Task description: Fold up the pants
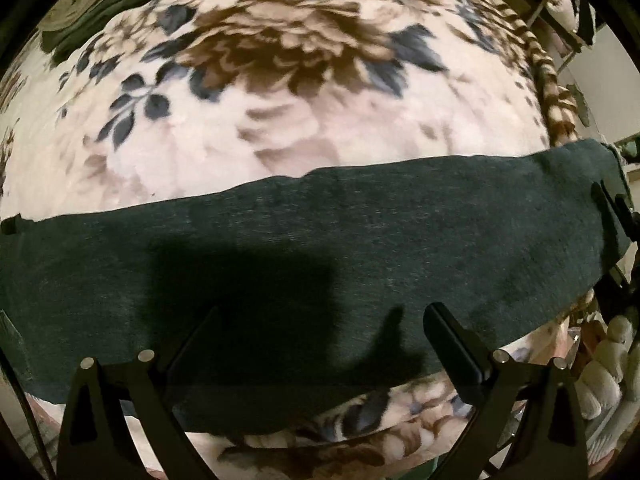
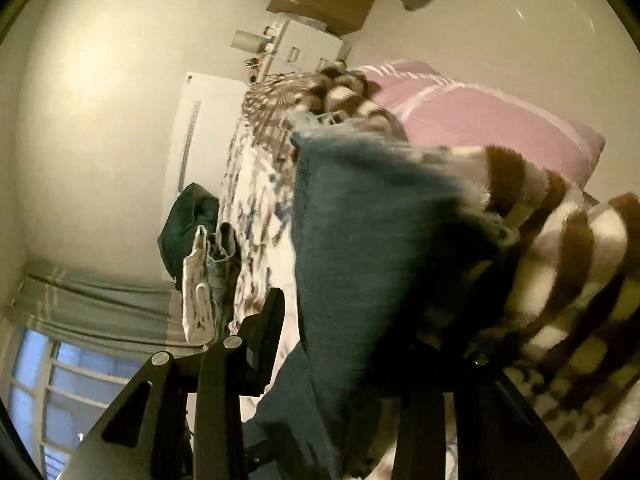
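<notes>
Dark green pants (image 1: 360,240) lie stretched in a long band across a floral blanket (image 1: 280,100) in the left wrist view. My left gripper (image 1: 320,344) hovers over the near edge of the pants, jaws wide apart and empty. My right gripper shows at the far right end of the pants in the left wrist view (image 1: 612,208). In the right wrist view the frayed leg end of the pants (image 2: 380,240) lies between the fingers of my right gripper (image 2: 360,344). The right finger is hidden under the cloth, so I cannot tell its grip.
A pink pillow (image 2: 480,120) and a brown-and-white striped blanket border (image 2: 560,260) lie by the pants end. Folded clothes (image 2: 200,280) are stacked on the bed's far side. A cardboard box (image 2: 324,0) and a window (image 2: 60,380) are beyond.
</notes>
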`<state>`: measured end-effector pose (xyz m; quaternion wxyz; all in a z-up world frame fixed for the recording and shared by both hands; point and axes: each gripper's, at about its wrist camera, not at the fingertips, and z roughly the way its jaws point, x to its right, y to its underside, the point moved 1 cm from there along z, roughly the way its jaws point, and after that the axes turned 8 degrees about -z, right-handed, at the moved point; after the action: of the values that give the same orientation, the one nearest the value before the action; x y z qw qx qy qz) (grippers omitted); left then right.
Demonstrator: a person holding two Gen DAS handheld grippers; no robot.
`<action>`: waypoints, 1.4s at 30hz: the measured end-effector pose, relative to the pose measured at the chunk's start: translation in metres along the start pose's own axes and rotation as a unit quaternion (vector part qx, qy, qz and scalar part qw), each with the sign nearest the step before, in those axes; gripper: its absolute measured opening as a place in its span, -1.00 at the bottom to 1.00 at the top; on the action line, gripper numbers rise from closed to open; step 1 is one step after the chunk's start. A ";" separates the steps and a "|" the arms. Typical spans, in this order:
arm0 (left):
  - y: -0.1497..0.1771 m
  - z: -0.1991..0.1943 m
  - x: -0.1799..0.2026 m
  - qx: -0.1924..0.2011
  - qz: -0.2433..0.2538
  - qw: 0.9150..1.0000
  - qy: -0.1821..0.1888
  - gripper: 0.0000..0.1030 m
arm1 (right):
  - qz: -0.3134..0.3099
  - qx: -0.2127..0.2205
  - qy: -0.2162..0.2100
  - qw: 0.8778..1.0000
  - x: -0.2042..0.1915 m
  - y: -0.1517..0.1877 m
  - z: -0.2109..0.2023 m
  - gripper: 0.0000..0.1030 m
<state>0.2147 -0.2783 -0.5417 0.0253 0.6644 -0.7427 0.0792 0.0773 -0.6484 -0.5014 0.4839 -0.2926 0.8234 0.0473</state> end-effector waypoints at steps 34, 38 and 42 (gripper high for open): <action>-0.005 0.018 -0.016 -0.004 -0.034 0.999 -0.001 0.99 | 0.030 0.032 0.093 0.995 -0.020 -0.004 -0.031 -0.49; -0.004 0.017 -0.010 -0.002 -0.027 1.000 0.000 0.99 | 0.043 0.029 0.103 0.993 -0.007 -0.017 -0.013 -0.71; -0.003 0.016 -0.008 0.000 -0.022 1.000 0.002 0.99 | -0.002 0.064 0.097 0.993 -0.045 -0.003 -0.048 -0.75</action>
<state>0.2195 -0.2731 -0.5586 0.0288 0.6805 -0.7278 0.0804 0.0578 -0.6490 -0.4383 0.4199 -0.2663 0.8669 -0.0351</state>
